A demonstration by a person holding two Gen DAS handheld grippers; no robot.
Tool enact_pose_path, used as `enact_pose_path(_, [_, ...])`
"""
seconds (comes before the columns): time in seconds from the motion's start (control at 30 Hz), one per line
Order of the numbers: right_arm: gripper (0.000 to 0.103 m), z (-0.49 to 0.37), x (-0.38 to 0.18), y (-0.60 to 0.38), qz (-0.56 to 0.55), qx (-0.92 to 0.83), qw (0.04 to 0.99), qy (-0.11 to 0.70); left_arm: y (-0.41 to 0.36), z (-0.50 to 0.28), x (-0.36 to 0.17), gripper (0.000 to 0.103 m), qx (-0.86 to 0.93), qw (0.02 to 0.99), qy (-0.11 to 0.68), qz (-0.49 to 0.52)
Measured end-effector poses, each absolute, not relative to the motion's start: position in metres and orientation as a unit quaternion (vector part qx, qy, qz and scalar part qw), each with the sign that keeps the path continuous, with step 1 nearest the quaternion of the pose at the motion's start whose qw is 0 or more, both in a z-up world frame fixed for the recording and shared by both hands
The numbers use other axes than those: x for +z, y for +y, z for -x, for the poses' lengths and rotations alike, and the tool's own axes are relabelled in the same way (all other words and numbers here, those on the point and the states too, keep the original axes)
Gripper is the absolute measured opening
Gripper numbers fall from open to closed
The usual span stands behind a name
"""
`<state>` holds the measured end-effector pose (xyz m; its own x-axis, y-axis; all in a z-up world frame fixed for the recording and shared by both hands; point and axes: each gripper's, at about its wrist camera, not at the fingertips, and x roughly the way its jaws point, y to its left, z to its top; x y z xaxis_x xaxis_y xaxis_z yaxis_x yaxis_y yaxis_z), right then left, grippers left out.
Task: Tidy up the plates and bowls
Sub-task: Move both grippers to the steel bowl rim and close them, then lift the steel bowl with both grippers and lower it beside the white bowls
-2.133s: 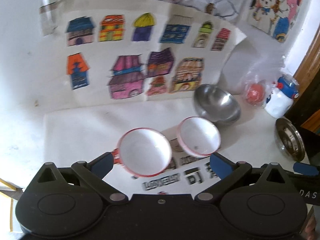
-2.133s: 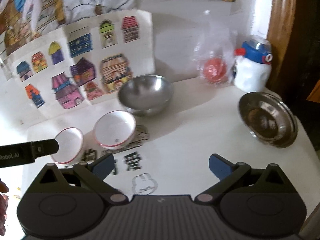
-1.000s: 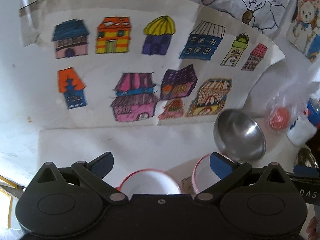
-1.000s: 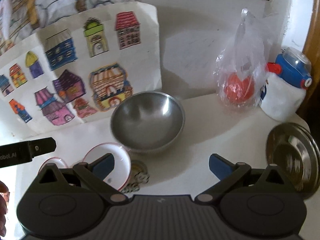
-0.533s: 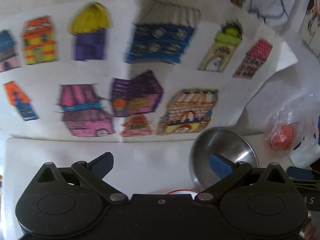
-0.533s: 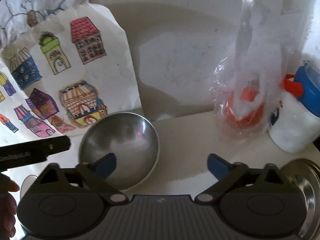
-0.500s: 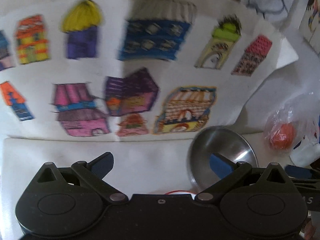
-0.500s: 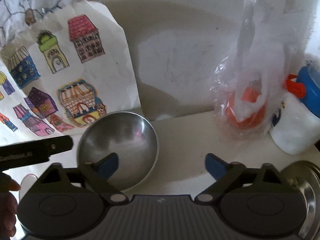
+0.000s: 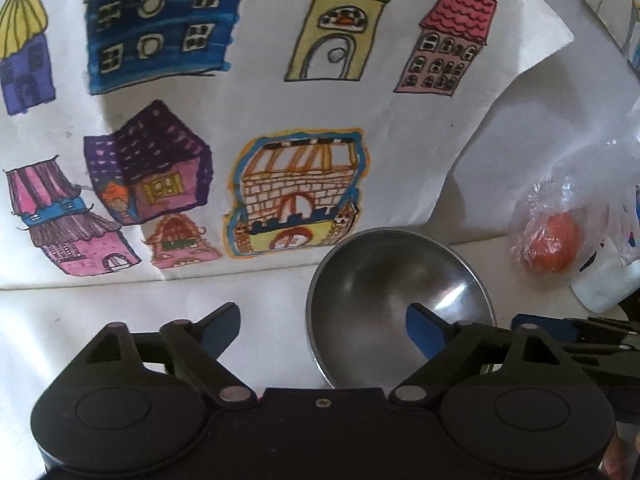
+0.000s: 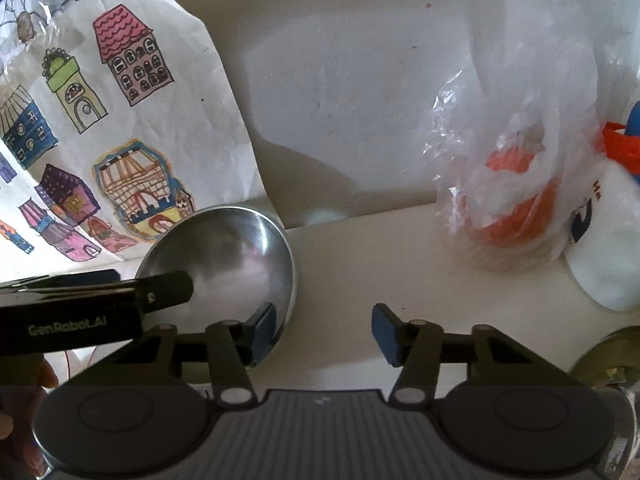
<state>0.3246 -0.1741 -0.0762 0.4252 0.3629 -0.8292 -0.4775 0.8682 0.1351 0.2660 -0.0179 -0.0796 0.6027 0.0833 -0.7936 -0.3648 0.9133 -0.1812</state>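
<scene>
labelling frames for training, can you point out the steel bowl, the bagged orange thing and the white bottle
steel bowl (image 9: pixel 384 280): left wrist view, on its inner wall.
bagged orange thing (image 9: pixel 554 248): left wrist view, on the orange ball seen through the plastic.
white bottle (image 10: pixel 608 256): right wrist view, on its white body.

Both grippers have moved forward toward the wall. The steel bowl (image 9: pixel 396 300) now fills the lower centre of the left view; the two white bowls have dropped from sight. The right gripper's (image 10: pixel 324 334) jaws have narrowed.
</scene>
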Motion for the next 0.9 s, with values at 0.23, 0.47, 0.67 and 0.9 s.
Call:
enact_pose_path(0.23, [0.046,-0.328,-0.082,-0.165,0.053,0.252,0.835,0.486,-0.019,-0.269,-0.080,0.048,0.126,0.878,0.431,0.164])
enact_pose_path(0.47, [0.033,-0.326,-0.084,-0.160,0.051,0.254,0.833,0.489,-0.017,-0.266,-0.082,0.031,0.123,0.876,0.433,0.173])
enact_pose_path(0.67, [0.015,-0.324,-0.085,-0.159,0.029,0.250,0.832,0.494,-0.018,-0.265,-0.084,0.017,0.120,0.872,0.437,0.184])
enact_pose_path(0.9, [0.014,-0.313,-0.074,-0.170,0.029,0.244,0.841,0.482,-0.029,-0.257,-0.077,0.016,0.110,0.878,0.428,0.183])
